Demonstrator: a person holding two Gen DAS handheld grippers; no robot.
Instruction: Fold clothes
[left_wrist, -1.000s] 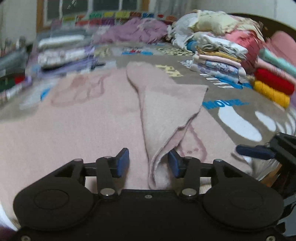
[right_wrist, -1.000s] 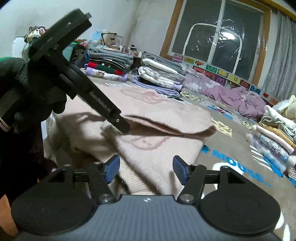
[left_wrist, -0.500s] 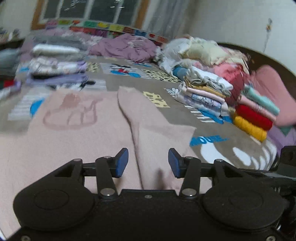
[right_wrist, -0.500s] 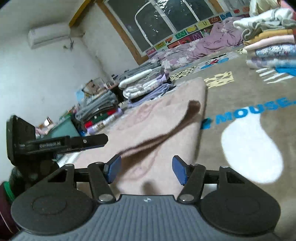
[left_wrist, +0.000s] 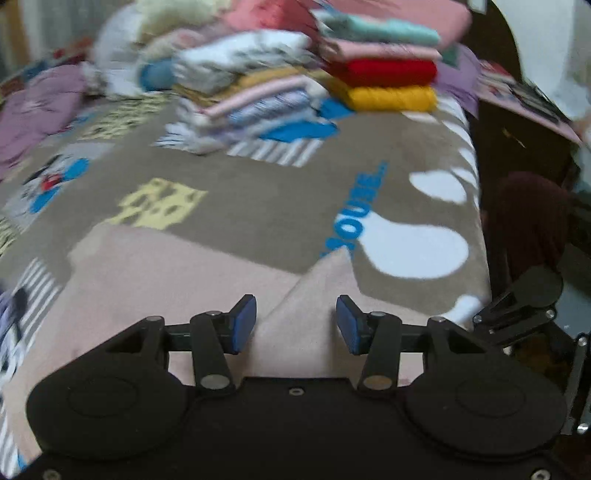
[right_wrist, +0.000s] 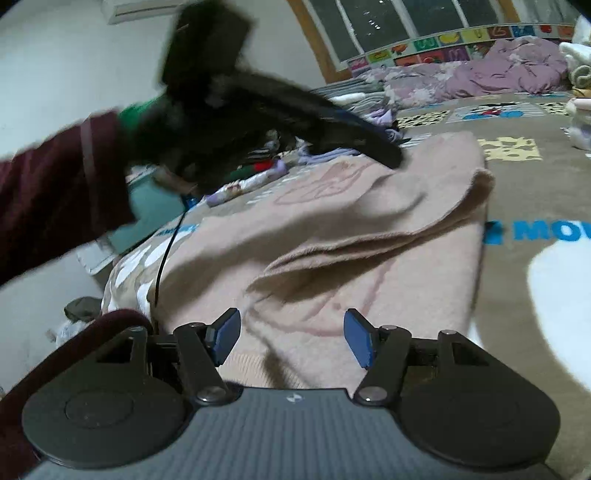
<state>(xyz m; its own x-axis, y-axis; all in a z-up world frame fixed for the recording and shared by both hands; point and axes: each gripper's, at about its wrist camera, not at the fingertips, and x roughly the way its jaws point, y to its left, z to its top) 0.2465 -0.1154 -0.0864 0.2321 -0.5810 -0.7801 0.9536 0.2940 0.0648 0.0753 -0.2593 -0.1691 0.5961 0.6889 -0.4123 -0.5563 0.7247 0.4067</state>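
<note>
step: sleeve fold on pink sweater | left hand-held gripper apart, empty | right hand-held gripper apart, empty | next: likely regrip hem

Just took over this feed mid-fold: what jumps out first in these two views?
The pink sweater spread on the cartoon-print blanket fills the foreground, one flap folded over its middle. In the right wrist view the left gripper, blurred, reaches over its far edge, while the right gripper stands open over the near hem. Beyond, at the blanket's far side, sit folded clothes stacks, red and yellow brightest.
</note>
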